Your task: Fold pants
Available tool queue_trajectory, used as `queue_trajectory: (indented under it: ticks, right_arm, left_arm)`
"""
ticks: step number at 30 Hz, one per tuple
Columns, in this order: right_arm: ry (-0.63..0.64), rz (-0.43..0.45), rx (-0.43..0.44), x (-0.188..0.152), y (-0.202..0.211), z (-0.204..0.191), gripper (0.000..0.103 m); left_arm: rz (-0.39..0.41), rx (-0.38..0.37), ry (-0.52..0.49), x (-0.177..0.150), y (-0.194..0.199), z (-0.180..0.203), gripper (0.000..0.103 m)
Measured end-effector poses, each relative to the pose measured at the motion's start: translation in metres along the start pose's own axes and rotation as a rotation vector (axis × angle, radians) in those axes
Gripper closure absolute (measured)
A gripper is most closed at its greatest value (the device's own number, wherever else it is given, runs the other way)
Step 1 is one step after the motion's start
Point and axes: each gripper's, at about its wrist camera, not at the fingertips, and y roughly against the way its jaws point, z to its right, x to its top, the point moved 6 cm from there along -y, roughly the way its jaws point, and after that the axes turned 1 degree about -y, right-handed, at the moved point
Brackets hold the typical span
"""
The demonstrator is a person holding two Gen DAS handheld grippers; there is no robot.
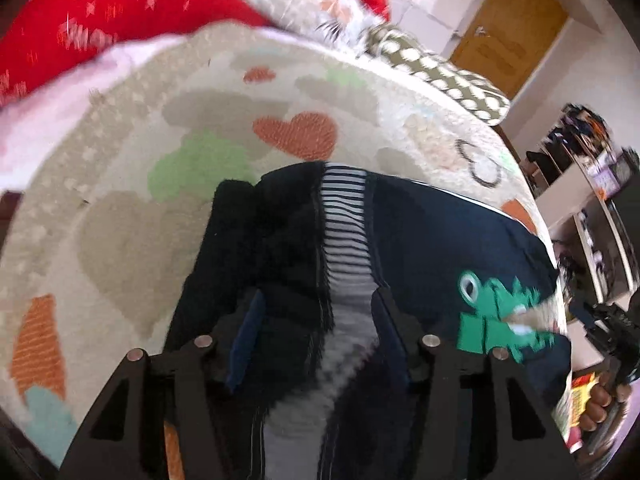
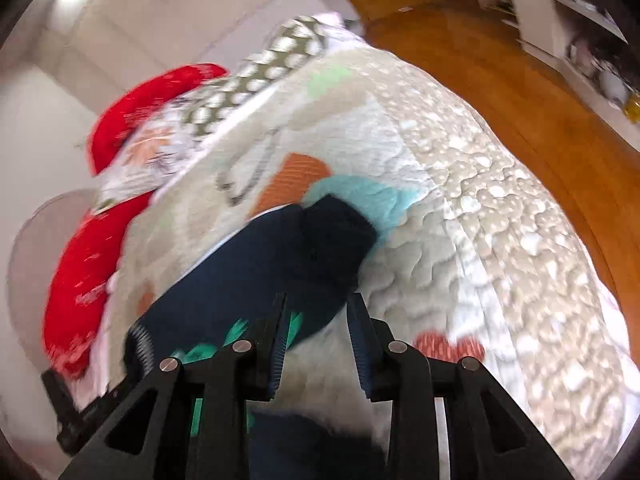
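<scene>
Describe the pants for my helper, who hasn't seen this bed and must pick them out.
Start at the bed's cream quilt printed with orange and green hearts. On it, nearest the cameras and away from the red pillow, lie the pants. They are the only dark navy fabric, with a striped waistband lining and a green frog patch.

pants [image 1: 440, 240]: navy cloth | bedspread [image 1: 160, 128]: quilted cloth | floor [image 2: 500, 68]: glossy wood

Left tool [image 1: 316, 312] and right tool [image 2: 316, 320] both seemingly gape apart.
</scene>
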Motion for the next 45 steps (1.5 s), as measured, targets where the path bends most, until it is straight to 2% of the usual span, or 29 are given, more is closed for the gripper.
queue_trajectory:
  ticks: [2,4,5,6,8,9,10,12,14,17,22,25,27,31,33,39,40,41,42,44,45]
  right_arm:
    - [0.063,-0.015,0.049,-0.015,0.01,-0.018,0.071]
    - [0.135,-0.042,0.133,-0.038,0.018,-0.034,0.066]
    - [0.155,-0.064,0.16,-0.05,0.018,-0.038,0.06]
    - [0.168,-0.088,0.169,-0.061,0.014,-0.038,0.059]
    - [0.181,-0.112,0.121,-0.08,0.001,-0.028,0.06]
    - [0.176,-0.119,0.071,-0.086,-0.006,-0.018,0.061]
    - [0.156,-0.122,0.057,-0.091,-0.009,-0.005,0.065]
    - [0.093,-0.102,0.101,-0.09,-0.004,0.008,0.07]
    - [0.046,-0.08,0.102,-0.084,0.006,0.014,0.07]
    - [0.052,-0.009,0.031,-0.068,0.033,0.02,0.064]
    - [0.275,-0.01,-0.018,-0.029,0.03,-0.023,0.063]
    - [0.442,-0.036,-0.054,-0.001,0.008,-0.06,0.055]
    - [0.489,-0.075,-0.051,0.012,-0.012,-0.073,0.051]
    - [0.545,-0.146,-0.064,0.045,-0.06,-0.086,0.047]
    - [0.555,-0.187,-0.072,0.058,-0.086,-0.088,0.044]
    - [0.553,-0.304,-0.106,0.064,-0.147,-0.077,0.043]
    - [0.57,-0.311,-0.116,0.06,-0.152,-0.078,0.042]
    - [0.589,-0.304,-0.12,0.057,-0.152,-0.079,0.044]
    - [0.598,-0.302,-0.112,0.054,-0.15,-0.081,0.06]
    - [0.586,-0.318,-0.084,0.052,-0.148,-0.082,0.1]
    - [0.573,-0.323,-0.069,0.051,-0.147,-0.082,0.1]
  left_arm:
    - [0.022,0.011,-0.016,-0.009,0.009,0.0,0.04]
    - [0.018,0.013,-0.003,-0.021,0.009,-0.007,0.04]
    - [0.011,0.012,0.002,-0.024,0.007,-0.01,0.04]
    - [-0.004,0.015,0.01,-0.029,0.002,-0.015,0.04]
    - [-0.023,0.022,0.011,-0.036,-0.004,-0.019,0.04]
    - [-0.018,0.022,-0.001,-0.038,-0.004,-0.019,0.04]
    - [-0.013,0.03,-0.017,-0.038,-0.002,-0.018,0.04]
    - [-0.004,0.028,-0.025,-0.038,0.004,-0.018,0.04]
    - [0.011,0.027,-0.027,-0.034,0.013,-0.02,0.04]
    - [0.047,0.029,-0.049,-0.021,0.026,-0.023,0.04]
    - [0.052,0.025,-0.098,0.026,0.02,-0.017,0.039]
    - [0.044,0.024,-0.153,0.052,0.004,-0.008,0.036]
    - [0.034,0.024,-0.185,0.064,-0.006,-0.004,0.036]
    - [-0.056,-0.091,-0.241,0.083,-0.045,0.006,0.036]
    - [-0.109,-0.121,-0.244,0.089,-0.068,0.005,0.036]
    - [-0.201,-0.094,-0.328,0.087,-0.114,0.007,0.036]
    - [-0.196,-0.086,-0.347,0.085,-0.113,0.009,0.044]
    - [-0.194,-0.085,-0.356,0.084,-0.112,0.011,0.057]
    - [-0.196,-0.093,-0.37,0.082,-0.109,0.013,0.093]
    - [-0.19,-0.094,-0.389,0.081,-0.103,0.016,0.096]
    - [-0.173,-0.083,-0.402,0.08,-0.097,0.018,0.096]
